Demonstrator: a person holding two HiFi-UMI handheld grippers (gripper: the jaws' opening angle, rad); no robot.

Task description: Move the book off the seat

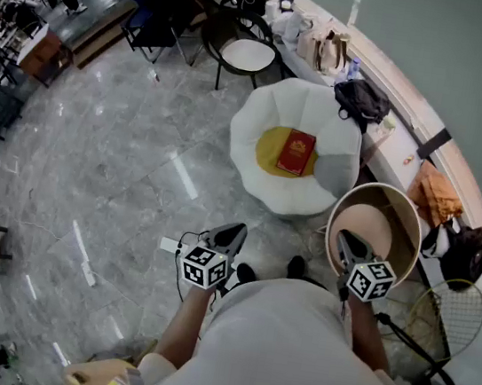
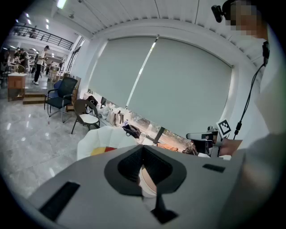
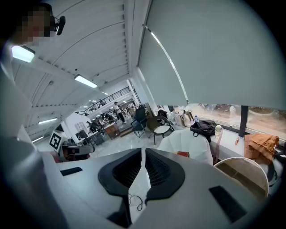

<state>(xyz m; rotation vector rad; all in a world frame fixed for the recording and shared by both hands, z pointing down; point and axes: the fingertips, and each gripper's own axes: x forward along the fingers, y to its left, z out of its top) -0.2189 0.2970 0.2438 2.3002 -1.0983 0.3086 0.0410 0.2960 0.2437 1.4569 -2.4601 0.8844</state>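
Observation:
A red book (image 1: 296,152) lies flat on the yellow cushion (image 1: 271,151) of a white petal-shaped chair (image 1: 287,194), out ahead of me. Both grippers hover near my body, well short of the chair. My left gripper (image 1: 233,233) is shut and holds nothing. My right gripper (image 1: 344,240) is also shut and empty, above a round wooden table. In the left gripper view the closed left gripper (image 2: 143,148) points toward the chair (image 2: 96,139), where a sliver of the book (image 2: 111,149) shows. In the right gripper view the right gripper (image 3: 144,154) faces the chair (image 3: 192,142) and book (image 3: 182,154).
A round wooden table (image 1: 409,223) stands right of the chair. A black chair with a white seat (image 1: 247,52) stands further off. Bags (image 1: 327,49), a black bag (image 1: 361,97) and an orange cloth (image 1: 438,194) line the window ledge. A racket (image 1: 448,319) leans at right. Grey marble floor (image 1: 110,168) spreads left.

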